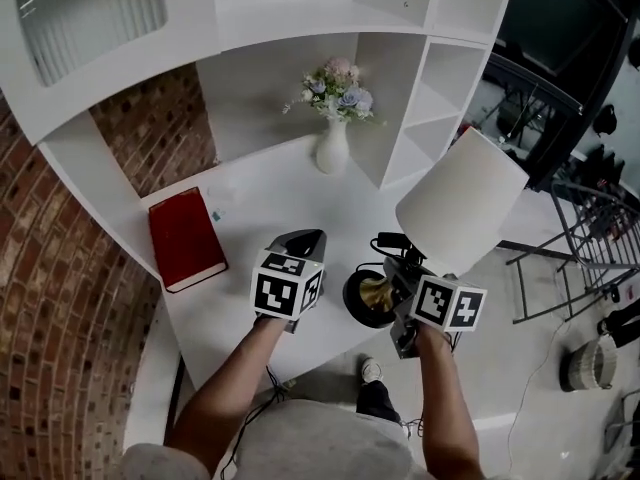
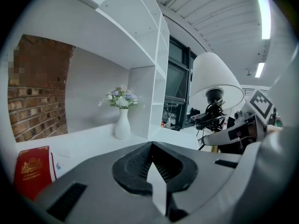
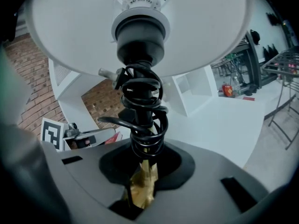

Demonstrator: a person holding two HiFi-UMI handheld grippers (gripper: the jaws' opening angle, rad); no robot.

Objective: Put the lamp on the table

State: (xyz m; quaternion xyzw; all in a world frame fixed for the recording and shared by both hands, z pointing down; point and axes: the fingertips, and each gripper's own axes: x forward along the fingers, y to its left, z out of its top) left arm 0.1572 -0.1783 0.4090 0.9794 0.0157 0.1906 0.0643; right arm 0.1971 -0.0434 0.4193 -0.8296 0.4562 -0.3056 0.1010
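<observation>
I am clamping the right gripper (image 3: 140, 190) on the gold stem of the lamp (image 1: 460, 203). Its axis is leaning, shade outward to the right, base at the front edge of the table (image 1: 270, 193). The left gripper (image 2: 154, 169) is riding closed and empty just beside it.

a home-like corner set up inside a bigger work hall, a lab or studio by the look of it. the homely part is white built-in shelving (image 1: 400, 28) over a white surface (image 1: 270, 193), a brick wall (image 1: 60, 268), a vase of flowers (image 1: 333, 143) and a red book (image 1: 185, 238). past the shelving are long ceiling strip lights (image 2: 265, 13), a big dark screen (image 1: 560, 28) and a folding metal rack (image 1: 590, 238).
</observation>
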